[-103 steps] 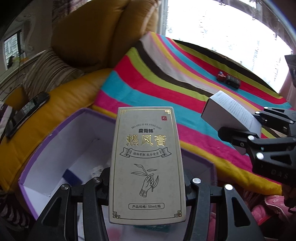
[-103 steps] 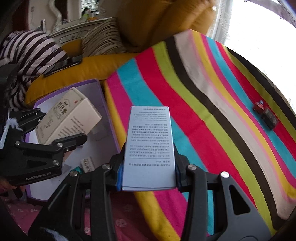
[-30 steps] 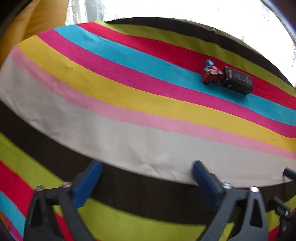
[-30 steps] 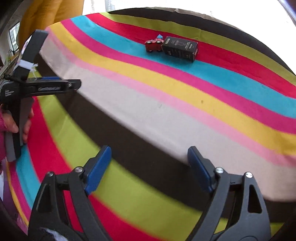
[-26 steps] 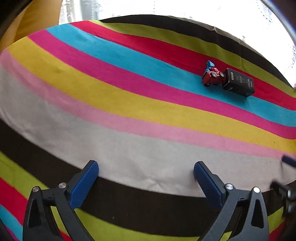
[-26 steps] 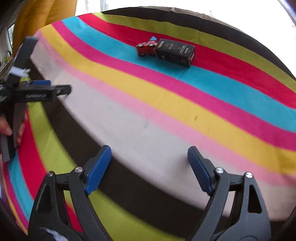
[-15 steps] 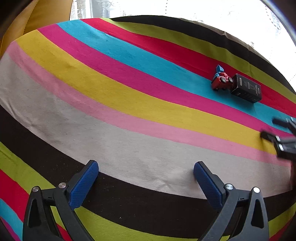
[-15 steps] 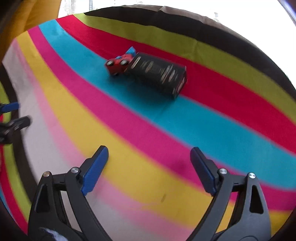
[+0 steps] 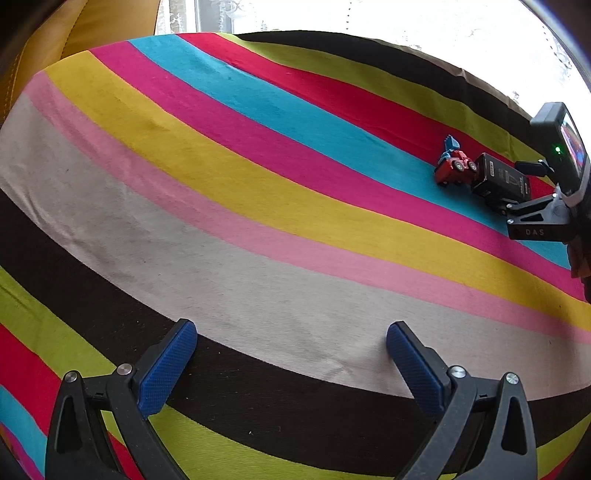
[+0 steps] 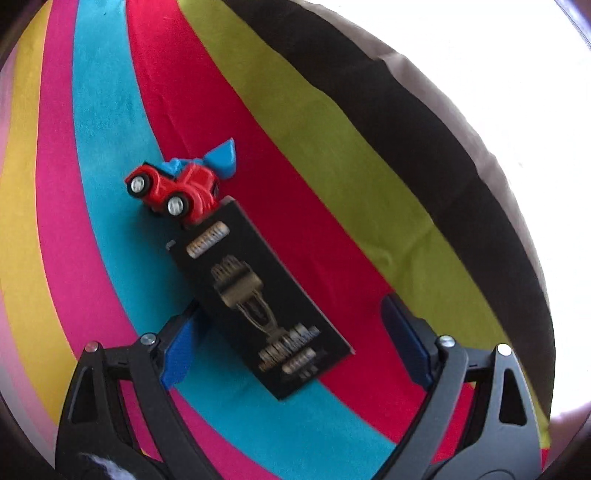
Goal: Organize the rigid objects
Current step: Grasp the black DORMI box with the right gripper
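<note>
A black box with gold print lies flat on the striped blanket. A small red and blue toy truck touches its far end. My right gripper is open, its fingers on either side of the box's near half, left pad close to the box edge. In the left wrist view, the box and truck sit far right, with my right gripper over the box. My left gripper is open and empty over the blanket's grey and black stripes.
The striped blanket covers the whole surface. A yellow sofa cushion rises at the far left. A bright window lies beyond the blanket's far edge.
Both grippers let go of their boxes and swung over the blanket. My right gripper has since closed in on the black box and now straddles it. My left gripper has hardly moved lately.
</note>
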A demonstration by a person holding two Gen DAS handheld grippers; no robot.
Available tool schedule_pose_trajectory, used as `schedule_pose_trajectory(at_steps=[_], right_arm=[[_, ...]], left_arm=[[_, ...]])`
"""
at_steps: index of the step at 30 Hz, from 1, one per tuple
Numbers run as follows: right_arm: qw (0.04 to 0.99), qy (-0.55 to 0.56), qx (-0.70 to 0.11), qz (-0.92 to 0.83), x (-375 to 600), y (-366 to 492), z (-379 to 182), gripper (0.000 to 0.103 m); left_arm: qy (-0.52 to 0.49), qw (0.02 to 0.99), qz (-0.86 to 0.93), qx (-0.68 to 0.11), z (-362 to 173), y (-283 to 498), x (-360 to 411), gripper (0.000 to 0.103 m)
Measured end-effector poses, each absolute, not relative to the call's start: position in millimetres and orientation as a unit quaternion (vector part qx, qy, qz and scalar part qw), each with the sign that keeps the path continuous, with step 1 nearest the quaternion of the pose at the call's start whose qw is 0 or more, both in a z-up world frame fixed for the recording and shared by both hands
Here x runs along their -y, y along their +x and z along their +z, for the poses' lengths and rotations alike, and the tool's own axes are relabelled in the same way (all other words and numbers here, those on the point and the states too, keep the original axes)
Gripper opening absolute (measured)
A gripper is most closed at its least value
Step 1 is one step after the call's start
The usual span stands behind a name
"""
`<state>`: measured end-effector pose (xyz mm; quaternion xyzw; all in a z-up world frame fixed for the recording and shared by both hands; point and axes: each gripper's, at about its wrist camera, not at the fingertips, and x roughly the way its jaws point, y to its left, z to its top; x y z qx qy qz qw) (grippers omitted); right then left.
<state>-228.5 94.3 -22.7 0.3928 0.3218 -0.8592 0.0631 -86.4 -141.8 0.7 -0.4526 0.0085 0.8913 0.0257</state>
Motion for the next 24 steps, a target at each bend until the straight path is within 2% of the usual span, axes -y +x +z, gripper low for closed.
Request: schedule_pose_trajectory(at_steps=[1, 2, 3, 5, 9, 12, 17, 19, 21, 24], right_arm=[[0.063, 0.396, -0.321, -0.858, -93.4, -229.3, -22.1, 0.092], [0.067, 0.405, -0.311, -0.857, -94.1, -229.9, -20.9, 0.083], [0.086, 0.419, -0.287, -0.857, -96.6, -229.7, -19.0, 0.067], [0.101, 0.435, -0.257, -0.857, -101.0, -227.9, -17.4, 0.056], [0.119, 0.458, -0.206, -0.857, -110.6, -217.9, -13.4, 0.045], [0.147, 0.496, -0.128, -0.847, -125.8, -212.5, -11.2, 0.044], [0.142, 0.503, -0.084, -0.848, -139.0, -210.4, -10.0, 0.044], [0.138, 0.492, -0.09, -0.855, -138.1, -209.5, -10.2, 0.049], [0.134, 0.487, -0.083, -0.859, -138.3, -210.7, -10.8, 0.061], [0.12, 0.473, -0.077, -0.869, -135.4, -214.1, -8.2, 0.064]], left_arm=[[-0.453, 0.025, 0.891, -0.008, -0.4, -88.3, 140.5, 0.103], [-0.453, 0.024, 0.891, -0.008, -1.0, -89.3, 139.8, 0.103], [-0.453, 0.024, 0.891, -0.008, -1.3, -89.9, 139.1, 0.103], [-0.453, 0.024, 0.891, -0.008, -1.6, -90.1, 138.5, 0.103], [-0.452, 0.022, 0.892, -0.007, -2.0, -90.8, 136.6, 0.103], [-0.452, 0.022, 0.892, -0.007, -2.4, -91.8, 135.0, 0.103], [-0.452, 0.023, 0.892, -0.008, -2.4, -91.6, 135.6, 0.103], [-0.452, 0.023, 0.892, -0.008, -2.4, -91.6, 135.8, 0.103], [-0.452, 0.024, 0.892, -0.008, -2.4, -91.7, 135.7, 0.103], [-0.452, 0.024, 0.892, -0.008, -2.6, -92.5, 135.7, 0.103]])
